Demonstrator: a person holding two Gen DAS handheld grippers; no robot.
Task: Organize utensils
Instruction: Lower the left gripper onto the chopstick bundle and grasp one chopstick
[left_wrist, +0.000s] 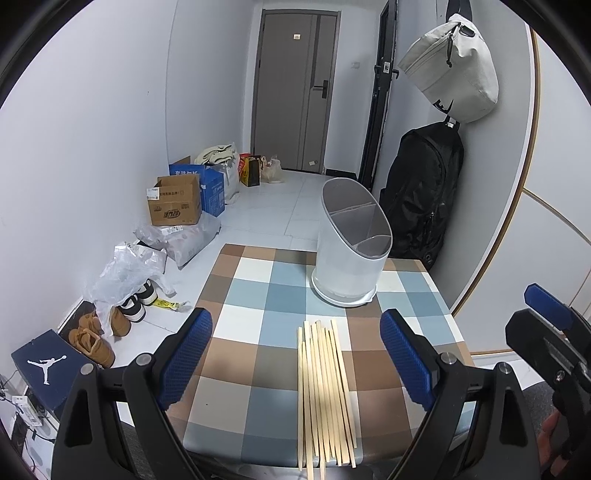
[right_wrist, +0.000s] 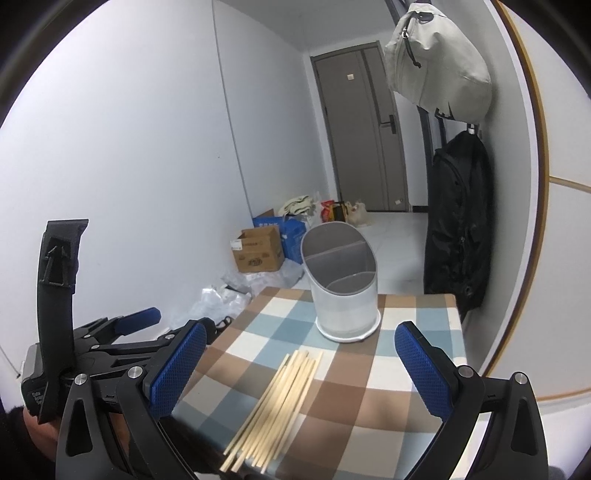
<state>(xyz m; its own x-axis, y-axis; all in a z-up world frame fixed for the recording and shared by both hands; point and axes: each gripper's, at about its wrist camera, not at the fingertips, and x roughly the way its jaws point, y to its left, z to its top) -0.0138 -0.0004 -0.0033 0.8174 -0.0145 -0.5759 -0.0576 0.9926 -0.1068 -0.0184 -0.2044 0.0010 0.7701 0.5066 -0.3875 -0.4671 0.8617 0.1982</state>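
Many pale wooden chopsticks (left_wrist: 325, 391) lie bundled flat on checked tablecloth (left_wrist: 258, 295), long axis running from near edge toward white holder (left_wrist: 351, 251). Holder oval, slant-topped, plastic, grey dividers, compartments empty, upright at far edge. Left gripper (left_wrist: 295, 365) jaws wide, nothing between pads. Right gripper (right_wrist: 306, 373) also wide, empty, blue textured pads.

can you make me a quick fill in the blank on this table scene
1. The chopsticks lie on a ____ tablecloth.
2. The utensil holder holds ____ chopsticks.
3. Both the left gripper and the right gripper are ____.

Missing words: checkered; no; open
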